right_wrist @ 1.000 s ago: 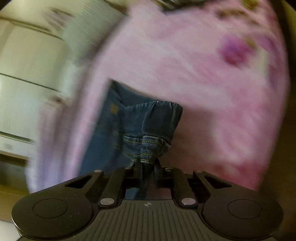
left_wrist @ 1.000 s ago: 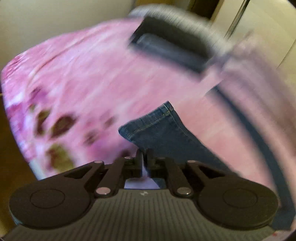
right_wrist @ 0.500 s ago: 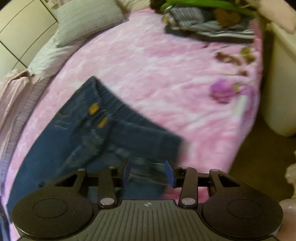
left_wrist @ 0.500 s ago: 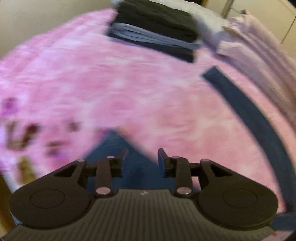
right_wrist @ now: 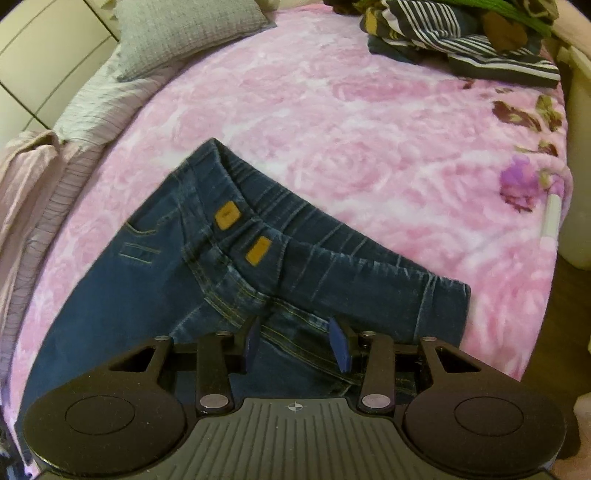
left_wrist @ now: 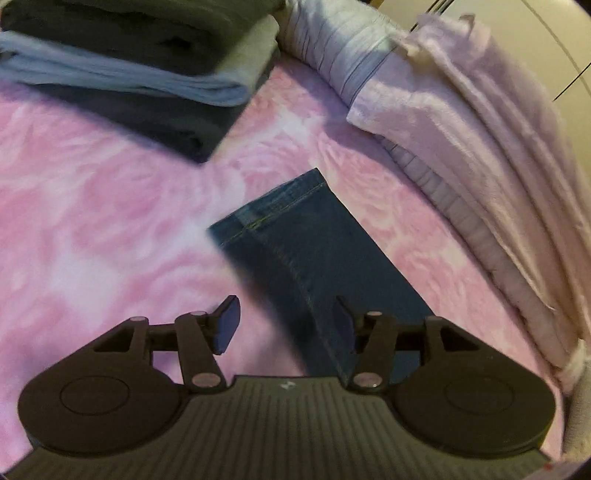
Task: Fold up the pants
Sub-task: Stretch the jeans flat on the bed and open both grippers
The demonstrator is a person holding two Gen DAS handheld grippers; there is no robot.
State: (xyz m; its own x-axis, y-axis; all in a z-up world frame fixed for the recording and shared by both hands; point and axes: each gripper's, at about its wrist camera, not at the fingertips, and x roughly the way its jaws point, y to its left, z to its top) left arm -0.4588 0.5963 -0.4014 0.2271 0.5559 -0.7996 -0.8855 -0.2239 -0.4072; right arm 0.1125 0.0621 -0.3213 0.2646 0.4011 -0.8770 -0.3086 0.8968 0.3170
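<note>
1. Both claws now off the jeans (right_wrist: 207, 258), where a second ago each pinched denim: left gripper (left_wrist: 284, 325) partly spread and widening, nothing pressed between the pads; right gripper (right_wrist: 297, 341) partly spread and steady, hovering over the seat seam without gripping.
2. Jeans laid flat on the pink blanket (right_wrist: 351, 122), no longer bunched and lifted as before: waistband (right_wrist: 280, 206) with its two tan patches turned toward the blanket's middle, one leg running off toward the blanket's left edge.
3. Leg hem (left_wrist: 280, 199) lying flat on the blanket just ahead of the left gripper, with that leg passing under its right finger.
4. Likely meaning: spreading step finished, garment released and smoothed; first fold not yet made, so fresh grips probably needed at the waistband and hem.
5. Surface: a soft, rose-patterned blanket on a bed, yielding and likely to drag on denim.
6. Around the jeans: a stack of folded clothes (left_wrist: 122, 62) beyond the hem, a lilac towel (left_wrist: 480, 147) to the hem's right, a grey pillow (right_wrist: 184, 33) and a striped heap of laundry (right_wrist: 461, 33) at the blanket's far end, pale cupboard doors (right_wrist: 40, 55) past the pillow.
</note>
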